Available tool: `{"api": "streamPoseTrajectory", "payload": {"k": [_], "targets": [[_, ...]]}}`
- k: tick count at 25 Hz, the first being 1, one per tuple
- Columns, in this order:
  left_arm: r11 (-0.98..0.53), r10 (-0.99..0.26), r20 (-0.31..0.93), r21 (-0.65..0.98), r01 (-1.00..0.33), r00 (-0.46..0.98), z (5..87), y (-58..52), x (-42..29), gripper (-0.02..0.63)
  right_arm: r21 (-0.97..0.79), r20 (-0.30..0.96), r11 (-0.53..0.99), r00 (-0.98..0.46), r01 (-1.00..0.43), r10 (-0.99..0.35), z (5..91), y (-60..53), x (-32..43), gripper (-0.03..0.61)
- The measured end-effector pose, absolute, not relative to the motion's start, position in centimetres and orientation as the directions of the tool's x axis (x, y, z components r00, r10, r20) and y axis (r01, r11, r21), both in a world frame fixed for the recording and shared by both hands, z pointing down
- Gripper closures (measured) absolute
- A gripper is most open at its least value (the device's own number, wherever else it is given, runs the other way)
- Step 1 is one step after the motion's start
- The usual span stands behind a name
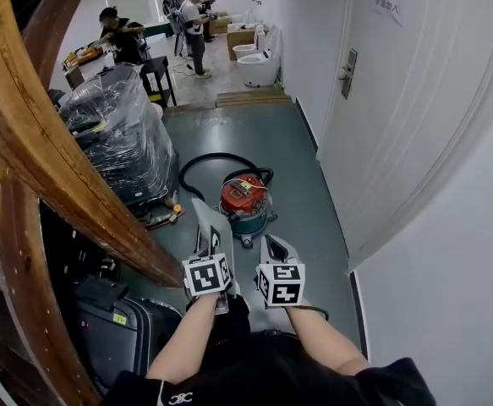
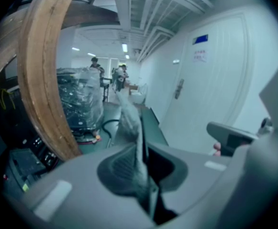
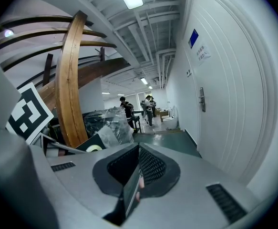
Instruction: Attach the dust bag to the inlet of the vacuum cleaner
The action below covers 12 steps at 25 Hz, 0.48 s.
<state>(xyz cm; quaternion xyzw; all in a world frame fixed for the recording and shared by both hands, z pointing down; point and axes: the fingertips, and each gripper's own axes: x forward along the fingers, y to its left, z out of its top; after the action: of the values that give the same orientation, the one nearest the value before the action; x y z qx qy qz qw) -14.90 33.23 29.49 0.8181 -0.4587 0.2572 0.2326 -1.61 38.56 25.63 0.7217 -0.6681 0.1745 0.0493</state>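
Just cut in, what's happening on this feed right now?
A person holds two grippers, facing a vacuum cleaner on the floor. The left gripper is clamped on the grey dust bag, which sticks up from its jaws. The right gripper is shut beside it, nothing clearly in it. The bag is not yet at the vacuum.

Vacuum cleaner [image 1: 244, 203] on floor [image 1: 309, 184] at frame centre; hose [image 1: 197, 164] curls behind it, toward upper left. Wrapped stack [image 1: 119, 134] left of it, wooden beam [image 1: 56, 155] across left edge. Door [image 1: 407, 100] on right. Suitcase [image 1: 123, 328] at lower left. Dust bag [image 1: 205, 222] just below vacuum cleaner, lower centre.
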Motion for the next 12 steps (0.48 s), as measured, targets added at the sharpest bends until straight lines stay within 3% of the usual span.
{"api": "streamPoseTrajectory", "payload": {"k": [12], "targets": [[-0.494, -0.610, 0.625, 0.180, -0.850, 0.487, 31.8, 25.4, -13.2, 0.583, -0.131, 0.328, -0.113, 0.065, -0.985, -0.942, 27.3, 31.2, -0.1, 0.580]]}}
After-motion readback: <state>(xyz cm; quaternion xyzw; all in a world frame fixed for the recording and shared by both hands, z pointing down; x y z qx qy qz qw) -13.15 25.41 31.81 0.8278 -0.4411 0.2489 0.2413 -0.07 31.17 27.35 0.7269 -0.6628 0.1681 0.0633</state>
